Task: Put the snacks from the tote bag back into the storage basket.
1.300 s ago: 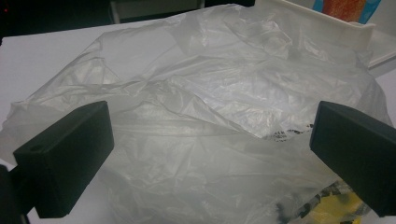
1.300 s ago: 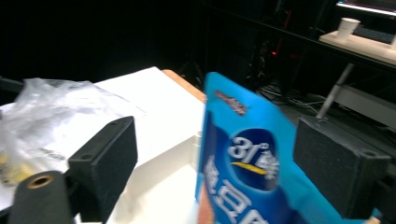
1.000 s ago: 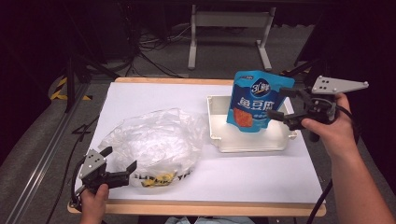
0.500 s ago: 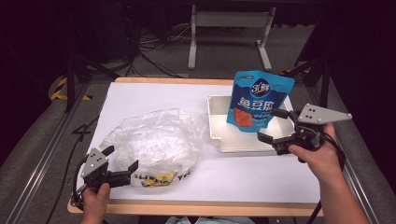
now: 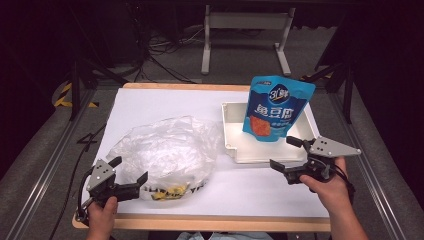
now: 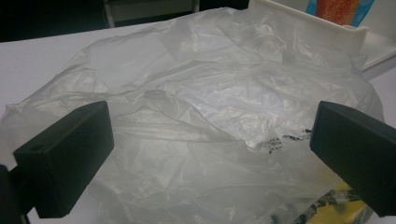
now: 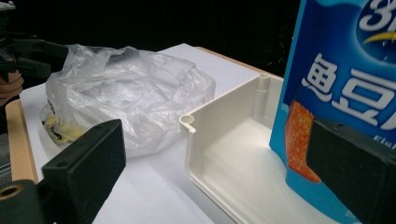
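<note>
Currently the blue snack pouch (image 5: 278, 108) stands upright inside the white plastic tray (image 5: 235, 142) on the right half of the white-topped table (image 5: 165, 102), and the right gripper (image 5: 289, 154) sits just in front of the tray's near wall, jaws spread wide and holding nothing, apart from the pouch. Left gripper (image 5: 131, 170) is at the near-left corner, jaws likewise spread, mouth against the near edge of the crumpled clear plastic bag (image 5: 167, 150) but not clamped on it. Bag lies just left of the tray, yellow print showing at its near edge.
</note>
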